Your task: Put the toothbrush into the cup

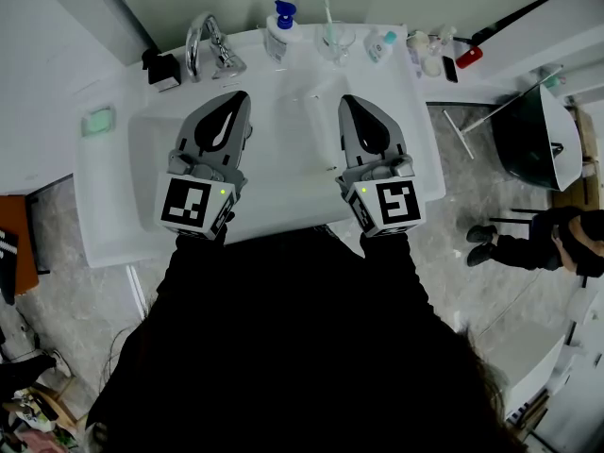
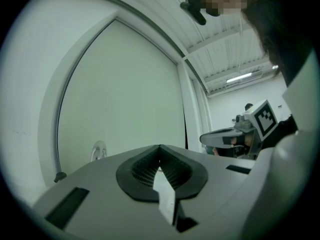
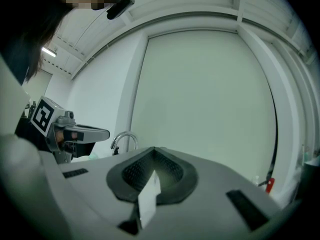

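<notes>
**A:** Where does the toothbrush [image 1: 327, 9] stand at this point?

**B:** Upright in the clear cup [image 1: 336, 45], at the back of the white surface [image 1: 113, 201] around the basin [image 1: 288, 154]. The cup sits between the blue pump bottle [image 1: 280, 25] and a small bottle [image 1: 381, 45]. It's too small to tell which end of the brush is up

**A:** And the tongs?

**B:** The left tongs [image 1: 240, 96] and the right tongs [image 1: 346, 101] are both pressed together with nothing between them. They hang side by side over the basin, pointing level toward the back wall, well apart from the cup

**A:** So how much is left to do?

**B:** Very little, I'd judge. With the brush in the cup and both tongs empty, the placing looks done, and nothing else here seems to need moving
</notes>
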Action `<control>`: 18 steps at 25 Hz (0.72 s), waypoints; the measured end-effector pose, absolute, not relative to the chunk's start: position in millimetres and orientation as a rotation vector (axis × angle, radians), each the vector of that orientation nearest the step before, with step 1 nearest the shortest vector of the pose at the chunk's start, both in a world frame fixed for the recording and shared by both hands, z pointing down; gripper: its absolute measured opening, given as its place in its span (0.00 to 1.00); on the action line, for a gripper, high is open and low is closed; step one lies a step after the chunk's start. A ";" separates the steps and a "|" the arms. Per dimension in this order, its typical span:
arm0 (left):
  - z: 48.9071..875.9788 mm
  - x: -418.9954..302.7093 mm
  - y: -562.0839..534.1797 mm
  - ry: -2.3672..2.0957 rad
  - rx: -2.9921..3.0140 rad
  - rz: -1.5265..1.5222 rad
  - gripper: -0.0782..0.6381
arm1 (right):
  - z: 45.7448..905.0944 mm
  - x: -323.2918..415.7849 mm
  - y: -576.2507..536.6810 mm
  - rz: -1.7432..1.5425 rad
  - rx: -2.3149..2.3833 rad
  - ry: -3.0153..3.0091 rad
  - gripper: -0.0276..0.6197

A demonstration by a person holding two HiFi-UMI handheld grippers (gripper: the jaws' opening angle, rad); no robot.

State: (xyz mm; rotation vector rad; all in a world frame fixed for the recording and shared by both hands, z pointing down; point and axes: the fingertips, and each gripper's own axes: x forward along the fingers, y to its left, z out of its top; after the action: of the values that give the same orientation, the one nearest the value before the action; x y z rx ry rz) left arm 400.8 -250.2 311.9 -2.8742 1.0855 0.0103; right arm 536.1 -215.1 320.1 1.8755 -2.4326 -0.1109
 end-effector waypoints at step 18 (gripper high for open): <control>314.9 401.0 -262.7 1.128 -2.861 -0.022 0.12 | 332.2 541.5 -237.1 -0.010 1.846 -2.485 0.05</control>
State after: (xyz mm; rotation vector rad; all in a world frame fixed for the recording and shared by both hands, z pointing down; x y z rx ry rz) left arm 401.0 -262.7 314.9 -2.8605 1.1285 -0.0216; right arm 541.5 -237.1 332.2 1.8460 -2.4854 -0.0097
